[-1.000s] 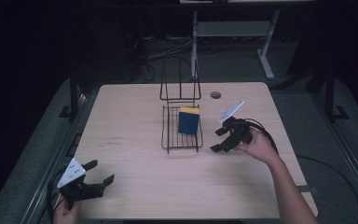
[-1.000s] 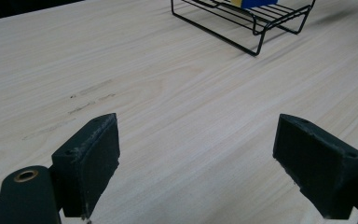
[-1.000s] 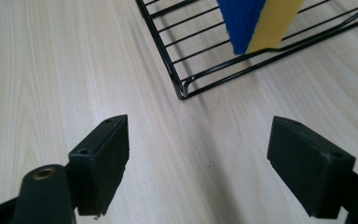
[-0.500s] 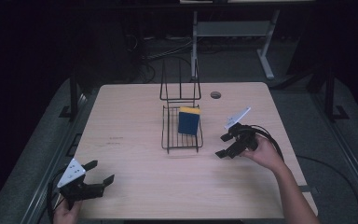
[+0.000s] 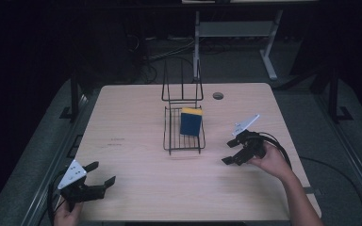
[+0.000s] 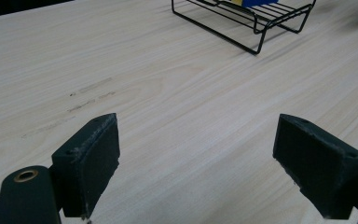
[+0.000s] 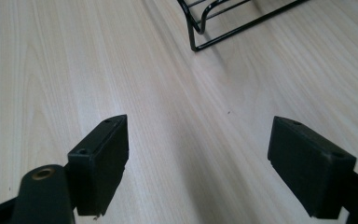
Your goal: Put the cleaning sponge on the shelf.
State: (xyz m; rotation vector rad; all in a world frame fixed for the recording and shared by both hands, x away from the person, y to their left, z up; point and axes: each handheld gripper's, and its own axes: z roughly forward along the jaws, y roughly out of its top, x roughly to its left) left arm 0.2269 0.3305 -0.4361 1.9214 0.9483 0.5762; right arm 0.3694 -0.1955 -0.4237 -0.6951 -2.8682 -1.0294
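Note:
A black wire rack (image 5: 184,136) stands in the middle of the wooden table (image 5: 136,117), and a blue and yellow sponge (image 5: 191,122) leans upright inside it. My right gripper (image 5: 230,151) hovers to the right of the rack, open, with nothing between its pads (image 7: 100,163). Near the front left corner my left gripper (image 5: 102,173) rests open over bare wood, jaws pointing toward the rack (image 6: 247,23). A corner of the rack (image 7: 223,23) appears at the top of the right gripper view.
A small round cable hole (image 5: 218,95) sits at the table's far edge, right of the rack. Beyond the table stands a white desk frame (image 5: 235,33) on a dark floor. Black cables (image 5: 278,146) trail from the right gripper.
My right gripper has moved away from the rack, toward the front right of the table and slightly lower. The left gripper has stayed where it was.

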